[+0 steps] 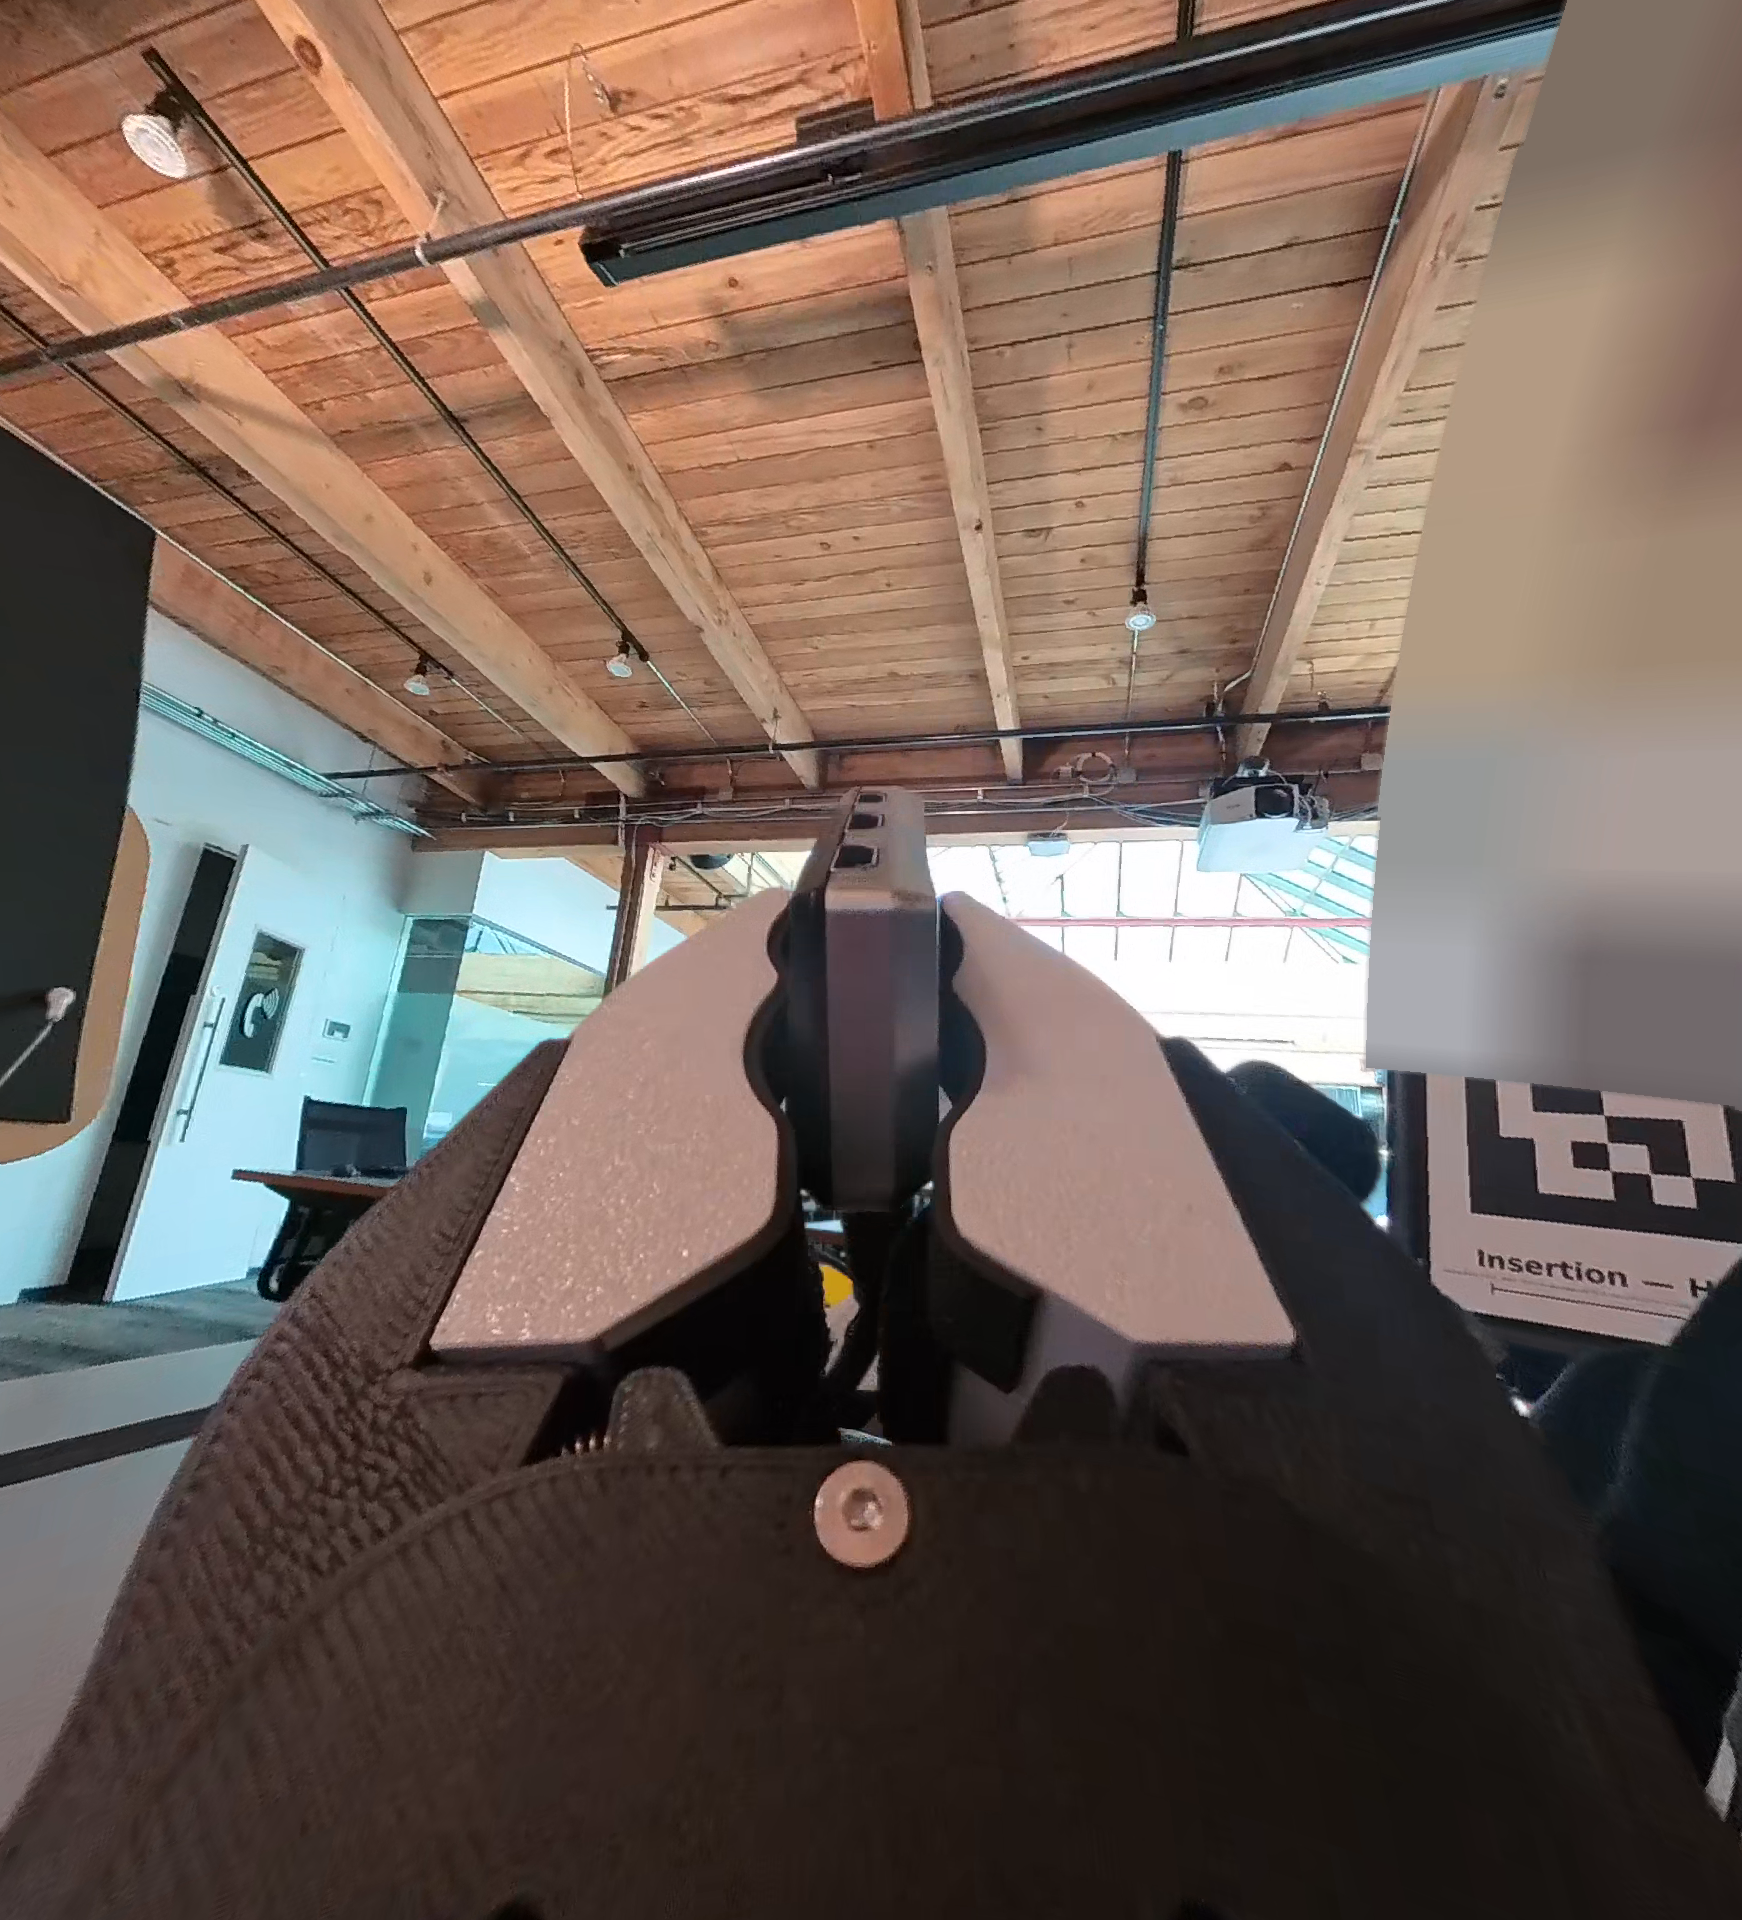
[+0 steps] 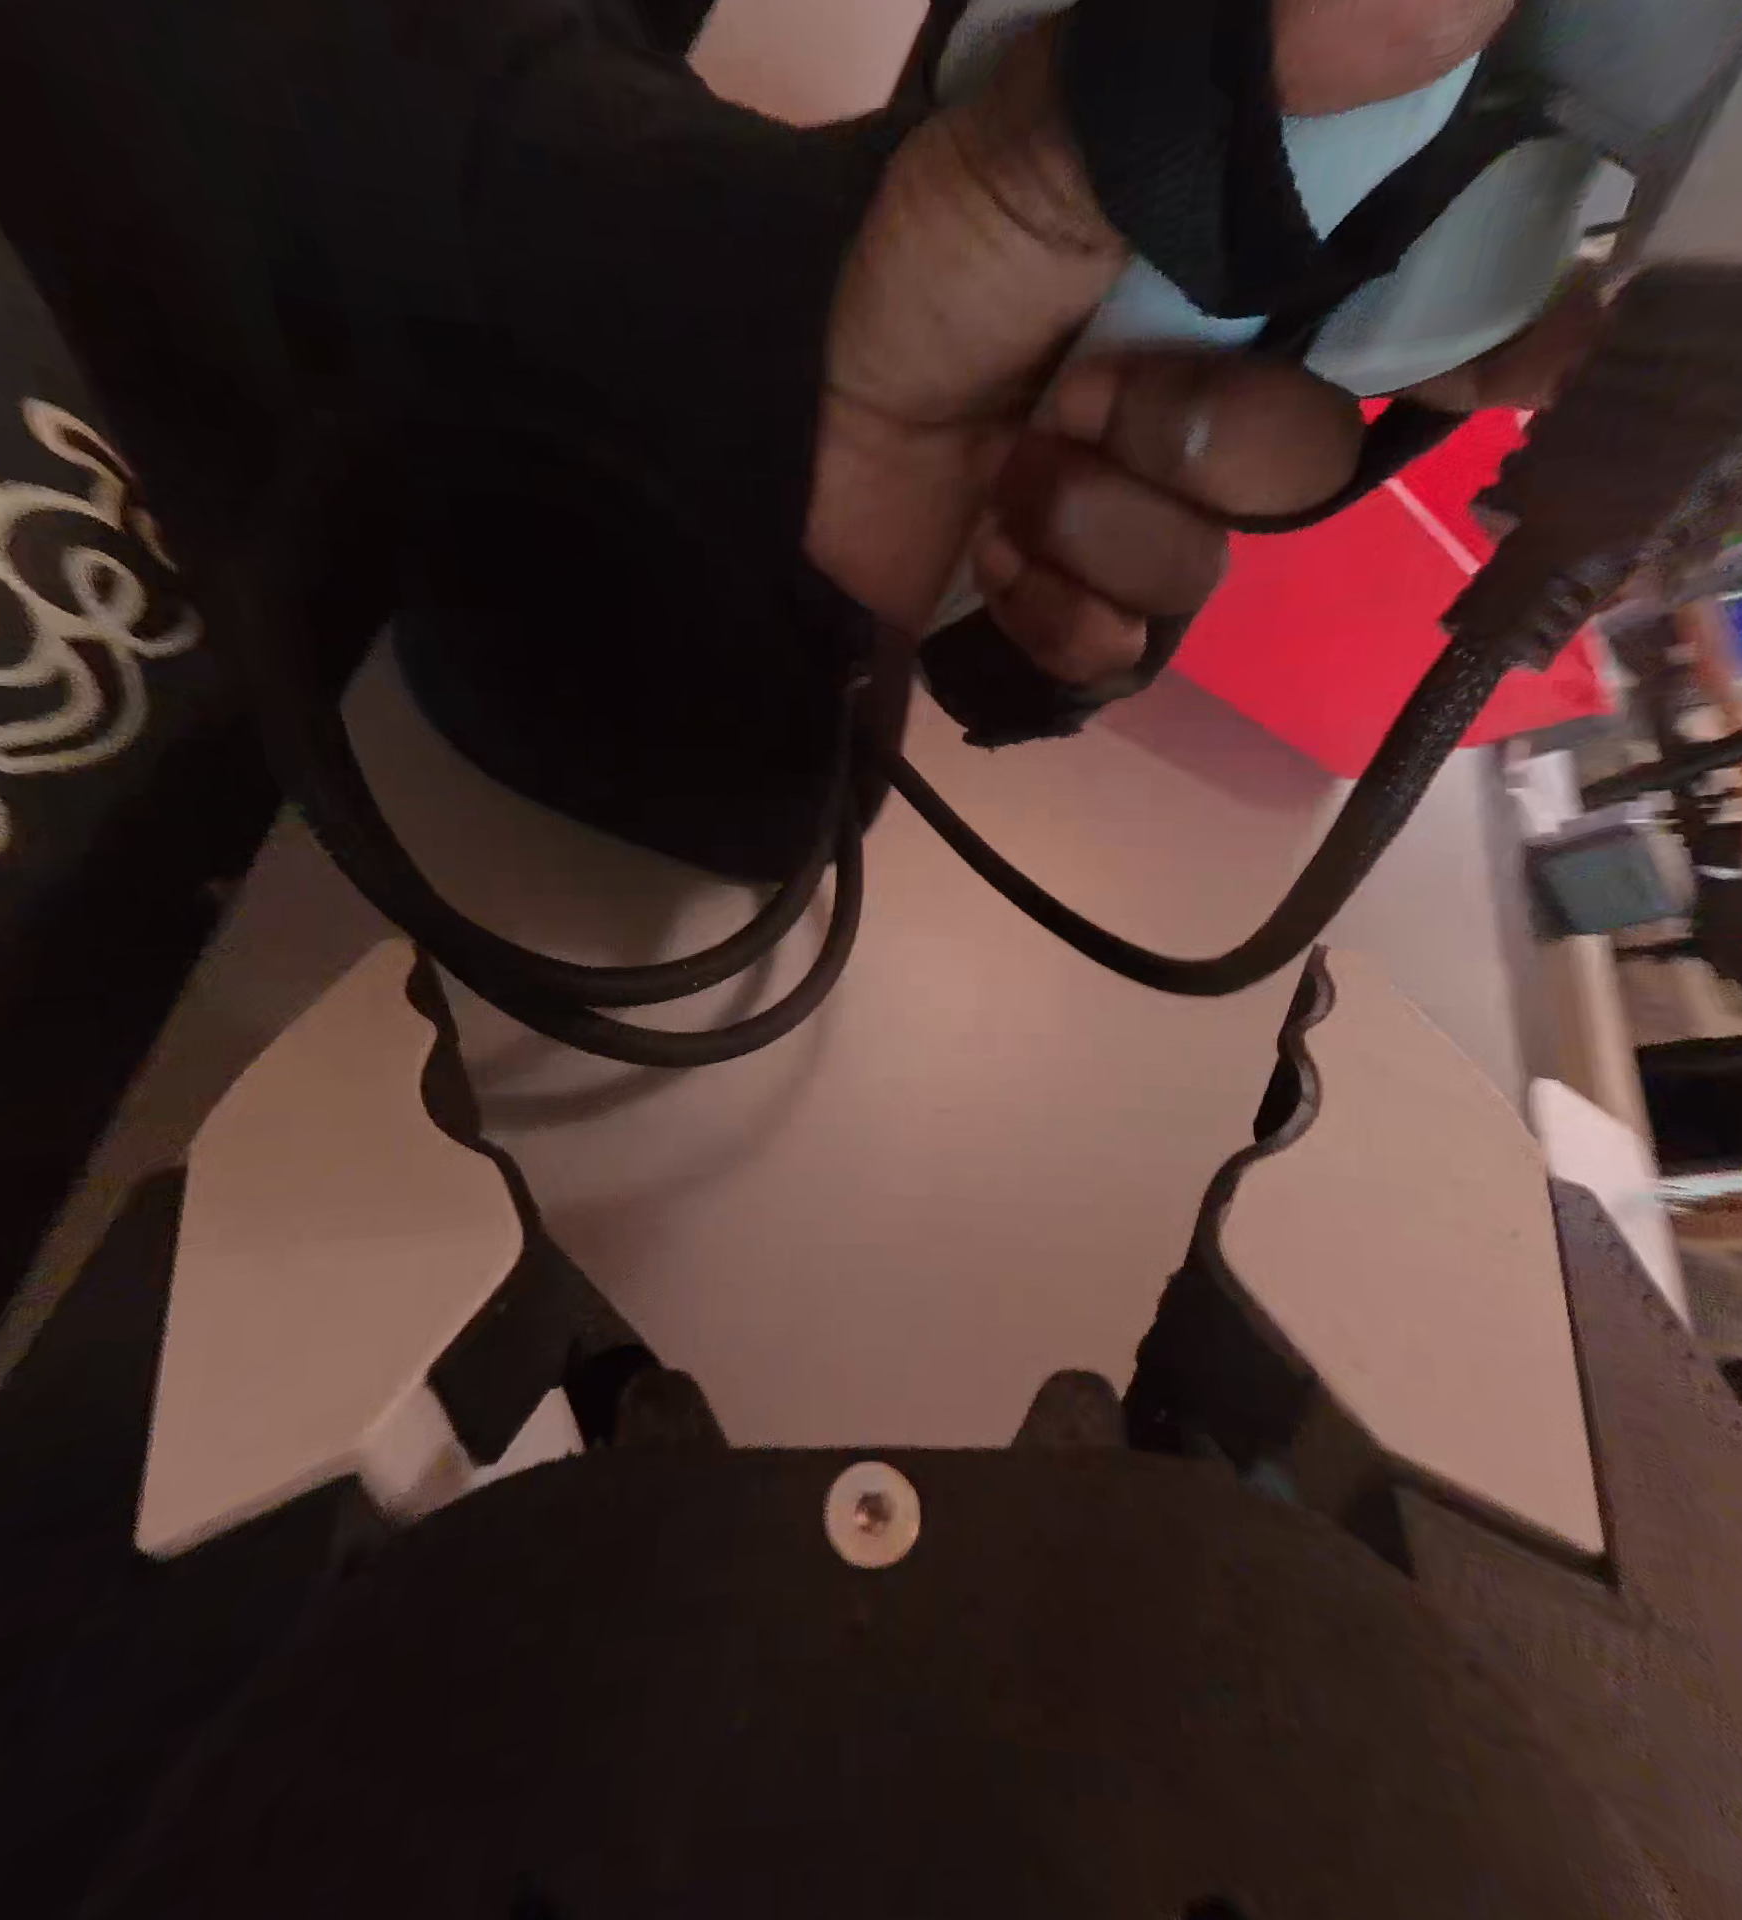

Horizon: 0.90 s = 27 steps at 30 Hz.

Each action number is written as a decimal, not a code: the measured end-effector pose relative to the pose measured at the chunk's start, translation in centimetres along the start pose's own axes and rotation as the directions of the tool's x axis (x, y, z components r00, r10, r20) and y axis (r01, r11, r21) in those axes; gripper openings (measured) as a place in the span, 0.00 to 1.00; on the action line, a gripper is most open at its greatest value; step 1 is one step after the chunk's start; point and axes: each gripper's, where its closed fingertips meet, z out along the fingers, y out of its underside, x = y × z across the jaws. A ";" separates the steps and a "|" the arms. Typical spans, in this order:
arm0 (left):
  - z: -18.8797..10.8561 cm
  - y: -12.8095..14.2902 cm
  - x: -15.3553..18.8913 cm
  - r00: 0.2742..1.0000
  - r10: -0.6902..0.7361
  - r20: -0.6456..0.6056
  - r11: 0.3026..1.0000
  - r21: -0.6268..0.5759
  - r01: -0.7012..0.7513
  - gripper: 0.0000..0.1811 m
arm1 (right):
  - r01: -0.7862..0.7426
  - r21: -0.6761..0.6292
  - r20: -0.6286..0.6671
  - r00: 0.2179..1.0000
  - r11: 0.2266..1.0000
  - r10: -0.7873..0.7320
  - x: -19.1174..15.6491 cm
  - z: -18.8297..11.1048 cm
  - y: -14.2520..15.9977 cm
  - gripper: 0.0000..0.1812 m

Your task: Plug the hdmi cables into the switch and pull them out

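In the left wrist view my left gripper (image 1: 862, 935) is shut on the grey HDMI switch (image 1: 872, 997) and holds it edge-up towards the ceiling. Several empty ports (image 1: 862, 826) show on its top end, and a black cable (image 1: 856, 1309) hangs from its lower end. In the right wrist view my right gripper (image 2: 872, 1029) is wide open and empty above the table. Black HDMI cables (image 2: 638, 997) loop just beyond its fingertips. A person's hand (image 2: 1033, 436) grips the other gripper's handle above them. No plug shows clearly.
A white card with a black square marker (image 1: 1615, 1184) stands at the right in the left wrist view. A red sheet (image 2: 1366, 623) lies on the pale table (image 2: 898, 1247). Shelves with clutter (image 2: 1729, 935) run along the right. A dark patterned sleeve (image 2: 36, 623) is at left.
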 end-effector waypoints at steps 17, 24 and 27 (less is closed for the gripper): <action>0.2 0.3 1.2 0.996 -0.030 -0.085 1.000 -0.007 0.030 0.12 | 0.056 0.344 -0.306 0.950 0.937 0.056 4.6 -0.7 -2.0 0.62; 0.6 1.3 4.1 0.951 -0.129 -0.280 0.991 -0.079 0.110 0.13 | 0.215 0.386 -0.423 0.906 0.897 -0.035 4.9 -3.0 -4.1 0.06; 0.5 0.9 3.4 0.966 -0.104 -0.236 0.994 -0.047 0.095 0.15 | 0.145 0.417 -0.456 0.887 0.897 0.068 6.6 -5.2 -4.4 0.07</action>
